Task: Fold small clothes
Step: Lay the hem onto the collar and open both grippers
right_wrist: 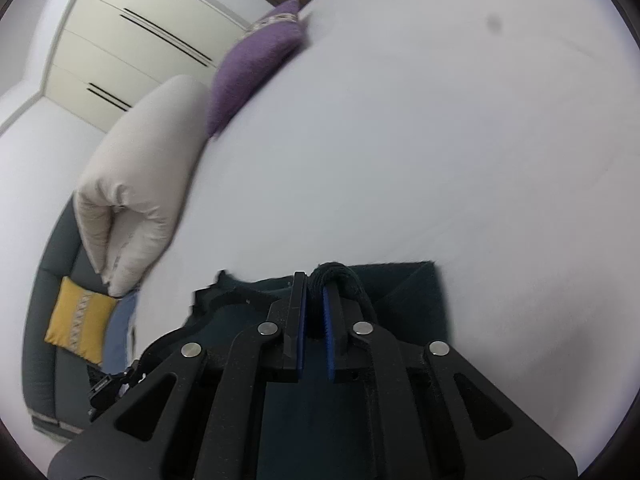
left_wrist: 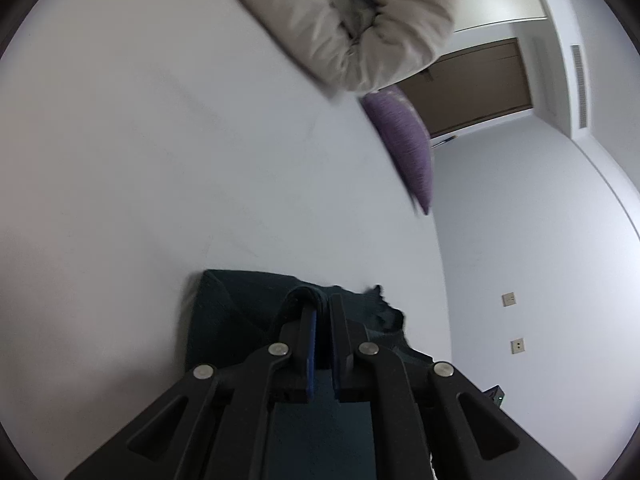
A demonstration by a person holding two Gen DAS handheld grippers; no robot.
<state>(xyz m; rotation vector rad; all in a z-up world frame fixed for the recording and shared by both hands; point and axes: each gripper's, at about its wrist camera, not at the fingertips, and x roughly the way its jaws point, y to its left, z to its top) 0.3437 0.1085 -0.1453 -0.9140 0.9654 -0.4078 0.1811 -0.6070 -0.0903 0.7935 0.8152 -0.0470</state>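
both the left tongs [left_wrist: 320, 304] and the right tongs [right_wrist: 316, 280] are clamped on a bunched edge of the dark garment [left_wrist: 224, 304], which lies low on the white bed [left_wrist: 160, 160] just ahead of them. beyond its far edge the sheet runs wide and bare. a beige duvet [left_wrist: 360, 20] and a purple cushion [left_wrist: 408, 148] sit well apart along the bed's far edge.

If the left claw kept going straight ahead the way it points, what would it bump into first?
Probably the white bed sheet just past the dark garment it grips; the left claw tilts downward, though depth is unclear.
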